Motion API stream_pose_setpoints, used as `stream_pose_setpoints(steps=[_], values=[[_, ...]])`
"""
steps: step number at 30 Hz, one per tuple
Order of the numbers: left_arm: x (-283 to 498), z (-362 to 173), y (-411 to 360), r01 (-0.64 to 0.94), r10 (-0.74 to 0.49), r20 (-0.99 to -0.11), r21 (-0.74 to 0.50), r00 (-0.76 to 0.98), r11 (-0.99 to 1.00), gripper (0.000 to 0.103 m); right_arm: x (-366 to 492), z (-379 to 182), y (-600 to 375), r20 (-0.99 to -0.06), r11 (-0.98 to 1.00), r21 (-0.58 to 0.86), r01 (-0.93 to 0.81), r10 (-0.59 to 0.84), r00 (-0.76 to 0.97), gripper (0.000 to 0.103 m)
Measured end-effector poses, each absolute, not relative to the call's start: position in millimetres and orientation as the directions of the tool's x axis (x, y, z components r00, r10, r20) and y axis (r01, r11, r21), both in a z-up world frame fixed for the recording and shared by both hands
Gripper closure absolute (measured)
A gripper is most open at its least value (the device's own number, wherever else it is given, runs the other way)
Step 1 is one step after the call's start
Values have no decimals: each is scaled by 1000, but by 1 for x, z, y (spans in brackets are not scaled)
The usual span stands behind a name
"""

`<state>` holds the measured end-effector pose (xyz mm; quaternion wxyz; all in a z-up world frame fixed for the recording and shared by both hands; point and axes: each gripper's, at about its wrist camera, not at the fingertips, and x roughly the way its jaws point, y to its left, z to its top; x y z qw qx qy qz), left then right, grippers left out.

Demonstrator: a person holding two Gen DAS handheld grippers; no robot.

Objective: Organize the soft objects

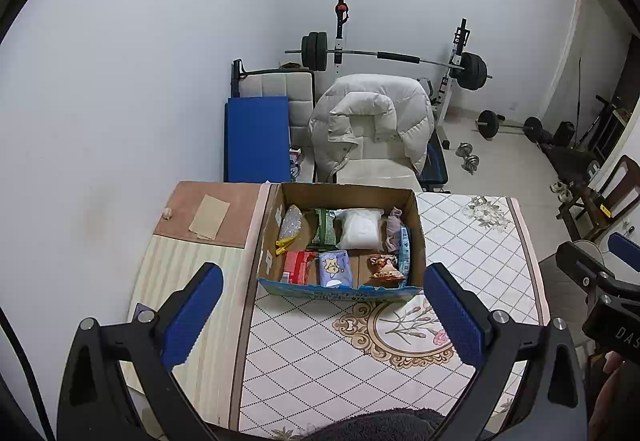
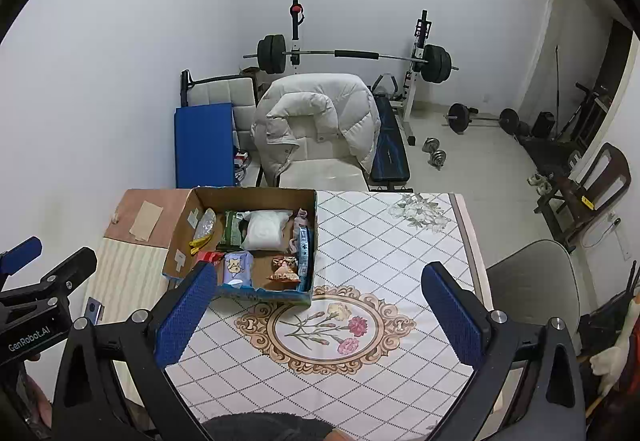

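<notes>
Cardboard box (image 1: pixel 416 225) wall hides purple cloth (image 1: pixel 394 229).

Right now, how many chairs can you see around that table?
3: a cream padded chair draped with a white puffer jacket behind the table, a grey plastic chair at its right side, and a dark wooden chair farther right. Others may be hidden.

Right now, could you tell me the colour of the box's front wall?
Blue, printed front wall; left wrist view shows it best.

Brown cardboard box (image 1: pixel 416 225) with blue front edge; white diamond-patterned tablecloth (image 2: pixel 380 249) with a floral medallion; blue-padded jaws
</notes>
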<state>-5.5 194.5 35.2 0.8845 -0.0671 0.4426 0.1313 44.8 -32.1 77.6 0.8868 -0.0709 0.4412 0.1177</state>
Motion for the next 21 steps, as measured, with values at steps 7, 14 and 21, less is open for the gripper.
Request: stream_pose_setpoints(steps=[7, 14, 21], values=[[-5, 36, 194, -290, 170, -801, -5, 574, 957, 0, 45, 79, -32, -799, 962, -22, -271, 146, 583, 0], [-5, 36, 194, -292, 172, -800, -4, 574, 956, 0, 44, 80, -29, -794, 961, -24, -277, 150, 589, 0], [-4, 40, 198, -298, 176, -795, -7, 581, 955, 0, 45, 79, -26, -793, 959, -24, -282, 153, 589, 0]])
